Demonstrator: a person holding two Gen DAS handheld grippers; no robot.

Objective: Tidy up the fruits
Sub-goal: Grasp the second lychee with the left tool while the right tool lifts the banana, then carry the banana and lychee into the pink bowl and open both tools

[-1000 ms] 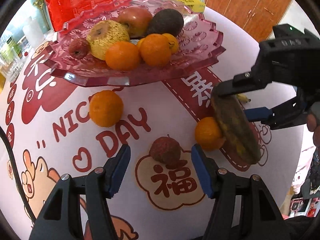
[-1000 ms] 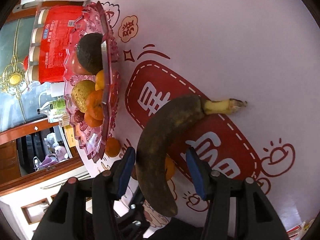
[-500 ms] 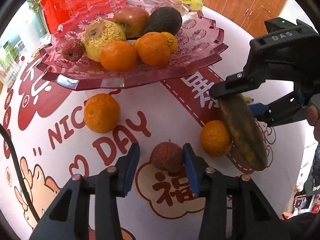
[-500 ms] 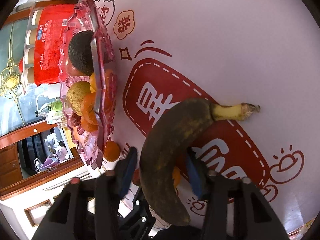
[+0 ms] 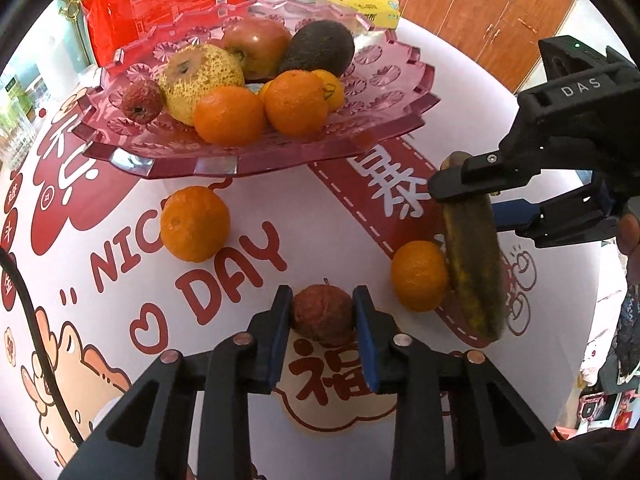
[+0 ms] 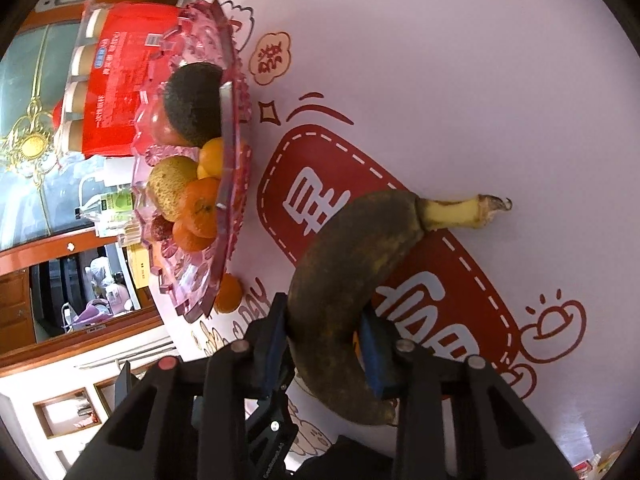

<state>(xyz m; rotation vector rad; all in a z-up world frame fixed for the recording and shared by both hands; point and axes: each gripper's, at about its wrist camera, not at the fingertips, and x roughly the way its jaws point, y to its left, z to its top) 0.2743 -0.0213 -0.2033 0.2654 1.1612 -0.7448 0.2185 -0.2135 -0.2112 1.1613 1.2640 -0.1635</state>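
My left gripper [image 5: 322,316] is shut on a small reddish-brown lychee [image 5: 322,312] resting on the printed tablecloth. My right gripper [image 6: 326,334] is shut on a dark, overripe banana [image 6: 344,276], its yellow stem pointing away; it also shows in the left wrist view [image 5: 474,264], at the right. A pink glass fruit plate [image 5: 360,148] behind holds an apple, an avocado, a pear, a lychee and several oranges. Two loose oranges lie on the cloth, one left [image 5: 195,223], one beside the banana [image 5: 418,276].
A red package [image 5: 168,0] and a yellow box [image 5: 360,4] stand behind the plate. Wooden cabinets [image 5: 480,12] are at the back right. The round table's edge [image 5: 560,360] curves along the right side.
My left gripper moved forward and closed its fingers onto the lychee. My right gripper closed on the banana, which stays low over the cloth.
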